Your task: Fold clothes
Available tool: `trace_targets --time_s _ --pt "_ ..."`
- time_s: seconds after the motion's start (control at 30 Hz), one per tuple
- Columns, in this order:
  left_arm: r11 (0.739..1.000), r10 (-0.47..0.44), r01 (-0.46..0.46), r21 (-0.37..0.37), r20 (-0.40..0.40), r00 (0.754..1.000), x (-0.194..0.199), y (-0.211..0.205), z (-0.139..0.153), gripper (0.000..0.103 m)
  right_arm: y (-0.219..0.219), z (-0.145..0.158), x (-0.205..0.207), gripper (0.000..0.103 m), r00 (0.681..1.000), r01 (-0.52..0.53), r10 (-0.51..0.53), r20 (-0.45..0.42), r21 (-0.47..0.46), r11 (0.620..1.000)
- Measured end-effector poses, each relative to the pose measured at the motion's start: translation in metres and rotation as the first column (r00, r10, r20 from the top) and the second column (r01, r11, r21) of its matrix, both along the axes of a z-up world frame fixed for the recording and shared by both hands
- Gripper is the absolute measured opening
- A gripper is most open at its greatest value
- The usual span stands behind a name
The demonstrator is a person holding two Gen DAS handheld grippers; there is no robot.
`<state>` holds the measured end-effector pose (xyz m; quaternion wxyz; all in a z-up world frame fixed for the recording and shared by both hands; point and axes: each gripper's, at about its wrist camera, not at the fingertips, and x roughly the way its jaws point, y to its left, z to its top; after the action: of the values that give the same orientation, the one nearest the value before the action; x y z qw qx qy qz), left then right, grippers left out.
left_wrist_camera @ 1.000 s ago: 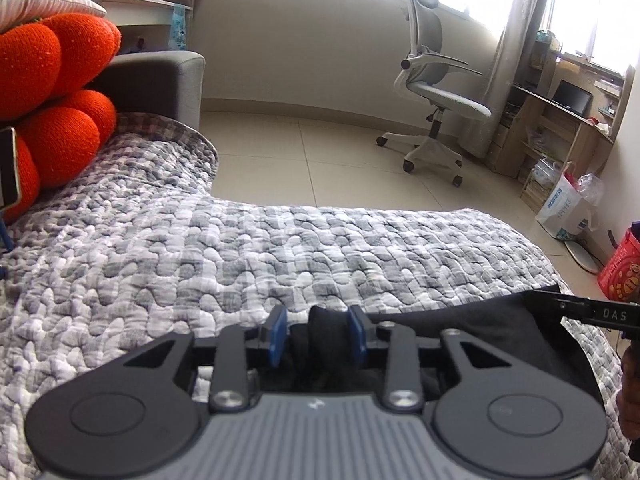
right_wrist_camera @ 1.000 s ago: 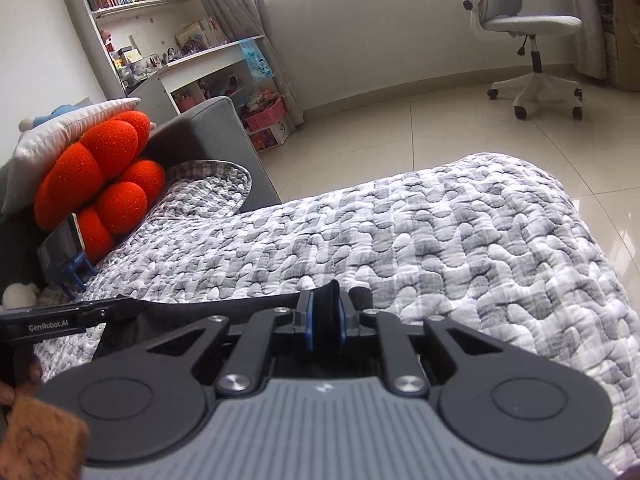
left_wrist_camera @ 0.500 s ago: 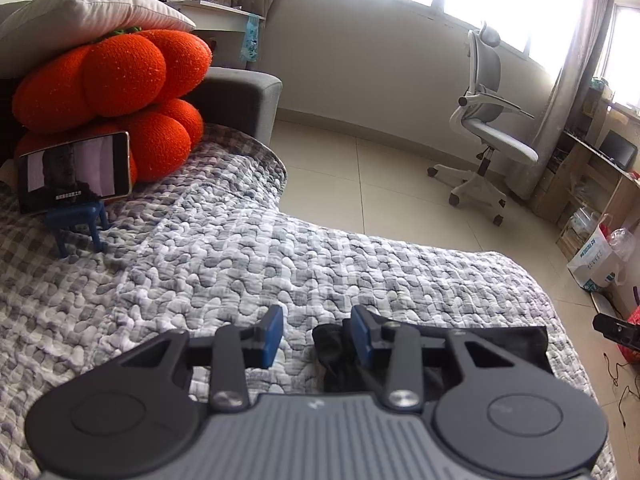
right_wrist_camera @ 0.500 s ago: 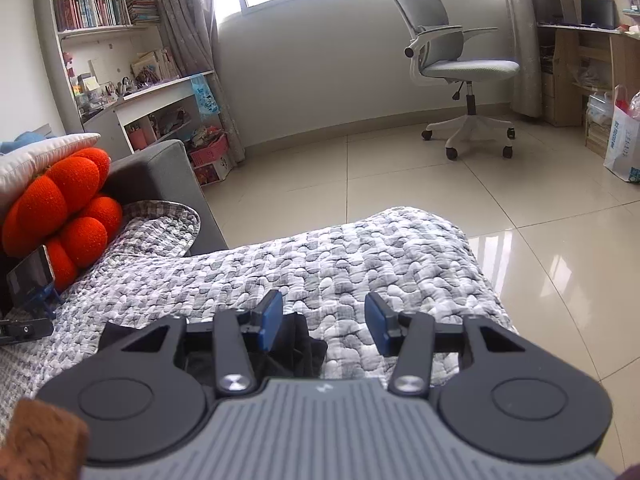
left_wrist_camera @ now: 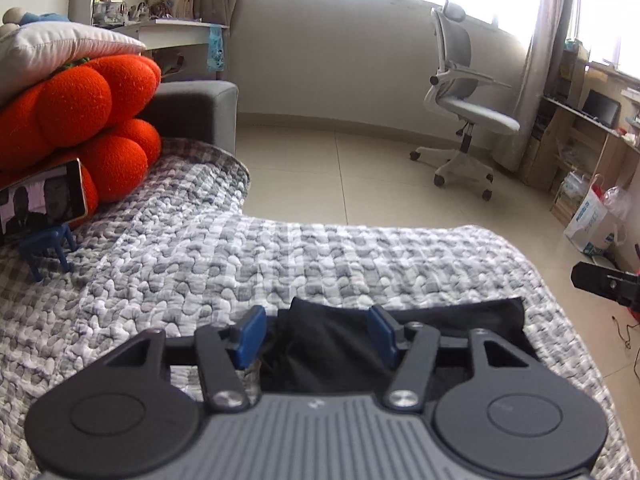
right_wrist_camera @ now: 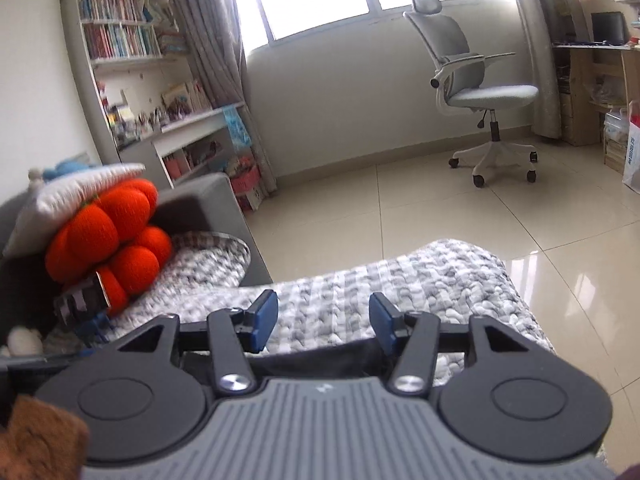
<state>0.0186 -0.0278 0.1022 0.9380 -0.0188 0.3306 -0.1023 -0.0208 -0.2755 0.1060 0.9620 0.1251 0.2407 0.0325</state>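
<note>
Black fabric, the dark garment (left_wrist_camera: 332, 344), lies flat on the grey-and-white quilted cover (left_wrist_camera: 280, 264) at its near edge, spread out to the right under both tools.

Left gripper (left_wrist_camera: 318, 330): jaws opening, the blue pads (left_wrist_camera: 250, 334) well apart. The garment's raised fold sits between them in this view; neither pad presses on it. Whether the right-hand pad brushes the cloth cannot be told.

Right gripper (right_wrist_camera: 323, 322): jaws opening, set at a similar gap. Only the quilted cover shows between the pads. The garment's edge (right_wrist_camera: 320, 358) lies lower, behind the linkage, clear of both pads.

Surroundings: an orange cushion (left_wrist_camera: 80, 120) rests at the far left of the cover, a phone (left_wrist_camera: 42, 200) on a small blue stand just in front of it. An office chair (left_wrist_camera: 464, 108) stands on the tiled floor, well apart.
</note>
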Motion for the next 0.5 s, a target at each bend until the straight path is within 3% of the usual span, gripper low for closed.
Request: trace_targets --time_s 0.13,0.27,0.33,0.37,0.47,0.5 --pt "1.000 -0.013 0.013 0.007 -0.032 0.999 0.015 0.003 -0.019 0.057 -0.008 -0.011 0.022 0.055 0.999 -0.005 0.004 -0.037 -0.030 1.000" --pt "1.000 -0.013 0.012 -0.013 -0.047 0.999 0.027 0.011 -0.030 0.057 -0.012 -0.019 0.046 0.055 0.998 -0.038 0.039 -0.047 0.033 0.999" --pt "1.000 -0.017 0.016 -0.013 -0.068 0.998 0.031 0.012 -0.039 0.057 -0.005 -0.029 0.051 0.042 0.993 -0.080 0.080 -0.087 0.004 0.997" --pt "1.000 -0.021 0.020 -0.005 -0.080 0.997 0.033 0.013 -0.045 0.057 -0.001 -0.034 0.054 0.031 0.989 -0.101 0.099 -0.107 -0.010 0.995" --pt "1.000 -0.018 0.021 0.023 -0.128 0.992 0.038 0.015 -0.063 0.059 0.003 -0.050 0.061 0.029 0.978 -0.131 0.125 -0.167 -0.028 0.991" --pt "1.000 -0.020 0.020 -0.001 -0.131 0.991 0.039 0.018 -0.065 0.059 0.003 -0.056 0.063 0.027 0.974 -0.132 0.123 -0.193 -0.035 0.991"
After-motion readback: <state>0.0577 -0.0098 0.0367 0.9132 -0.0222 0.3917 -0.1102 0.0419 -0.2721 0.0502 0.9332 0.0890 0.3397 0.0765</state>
